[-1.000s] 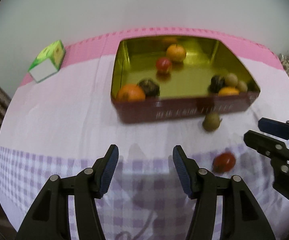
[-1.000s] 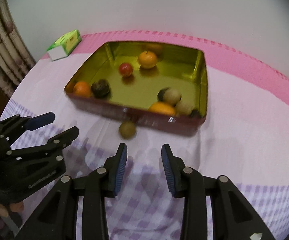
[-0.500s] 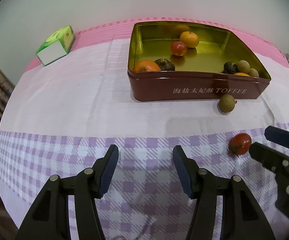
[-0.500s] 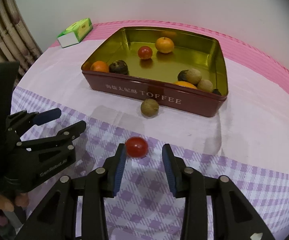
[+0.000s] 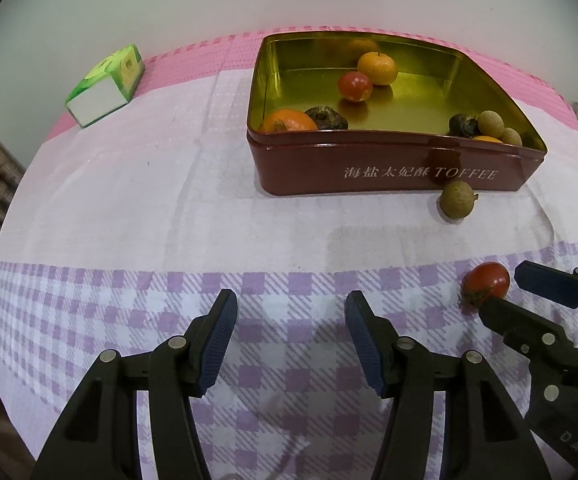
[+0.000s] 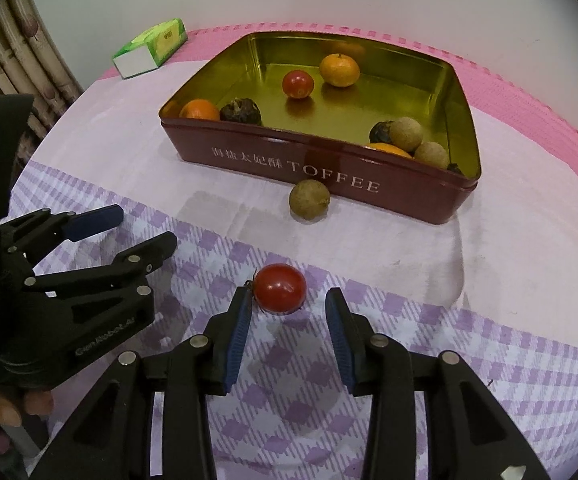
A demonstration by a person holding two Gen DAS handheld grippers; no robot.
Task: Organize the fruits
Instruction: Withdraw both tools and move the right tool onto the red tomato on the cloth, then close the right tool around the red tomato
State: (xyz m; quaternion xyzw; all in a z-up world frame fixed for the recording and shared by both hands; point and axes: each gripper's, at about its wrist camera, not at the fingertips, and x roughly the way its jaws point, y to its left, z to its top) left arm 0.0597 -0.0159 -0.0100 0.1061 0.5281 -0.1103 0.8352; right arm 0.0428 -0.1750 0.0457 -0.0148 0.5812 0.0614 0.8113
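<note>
A red tomato (image 6: 280, 289) lies on the checked cloth, just in front of my open right gripper (image 6: 287, 306), its near side between the fingertips, close to the left finger. It also shows in the left wrist view (image 5: 485, 283). A brown longan (image 6: 309, 199) lies on the cloth against the front wall of a dark red toffee tin (image 6: 329, 178). The tin holds oranges, another tomato and several brown and dark fruits. My left gripper (image 5: 289, 312) is open and empty over the cloth, left of the tomato; it shows in the right wrist view (image 6: 137, 228).
A green tissue box (image 5: 107, 84) lies at the back left of the table. The tablecloth is pink at the back, white in the middle, purple-checked at the front. Curtains (image 6: 17, 60) hang at the left. A white wall stands behind the table.
Both grippers have pulled back and lowered toward the table's front. The right gripper has come up to the red tomato, which now sits at its fingertips. Both stay open.
</note>
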